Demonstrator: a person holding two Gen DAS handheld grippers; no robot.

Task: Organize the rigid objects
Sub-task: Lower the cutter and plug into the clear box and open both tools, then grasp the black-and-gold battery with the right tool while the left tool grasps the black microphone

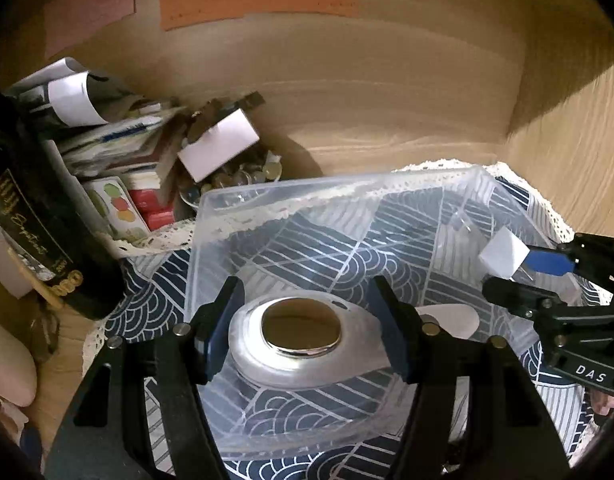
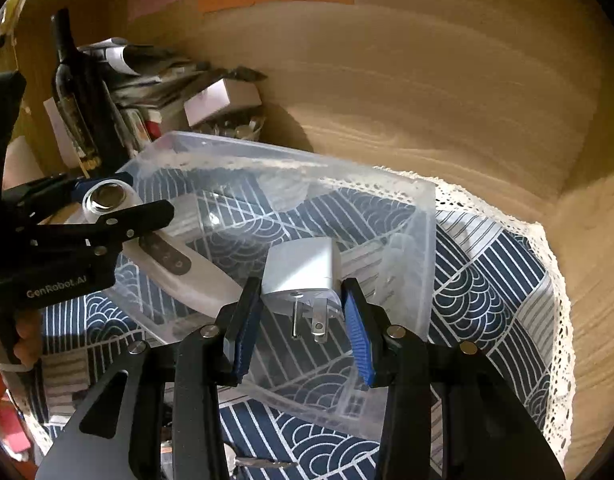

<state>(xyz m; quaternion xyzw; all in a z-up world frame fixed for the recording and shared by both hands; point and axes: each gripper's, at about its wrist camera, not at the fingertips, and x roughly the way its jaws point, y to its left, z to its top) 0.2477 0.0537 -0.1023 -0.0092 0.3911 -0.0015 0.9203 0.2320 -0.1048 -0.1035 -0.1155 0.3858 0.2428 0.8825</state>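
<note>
1. Both grippers were closed on something over the clear plastic bin (image 1: 211, 216). The left gripper (image 1: 303, 334) stood at a middling width, its blue pads against the two sides of a white handheld device (image 1: 251, 344) with a round mirror-like metal face.
2. The right gripper (image 2: 303, 322) stood narrower, its pads clamped on a white plug adapter (image 2: 303, 270), the metal prongs pointing back toward the camera.
3. The left wrist view showed the device only head-on, as a white ring around the shiny disc, and caught the right gripper (image 1: 507, 272) at the right edge with the adapter (image 1: 503, 254) as a small white block over the bin's far right corner.
4. The right wrist view alone showed the device's (image 2: 171, 264) long body running down from the left gripper (image 2: 115, 200) into the bin (image 2: 427, 240), with a dark strip of buttons along it. Whether its lower end touched the bin floor I could not tell.
5. The bin sat on a blue-and-white patterned cloth (image 2: 487, 280) with a lace edge, inside a wooden alcove.
6. The device hung over the bin's left part and the adapter over its right part, well apart.
7. Beside the bin's left side stood a dark bottle (image 1: 39, 232), with stacked papers and boxes (image 1: 119, 148) behind it.
</note>
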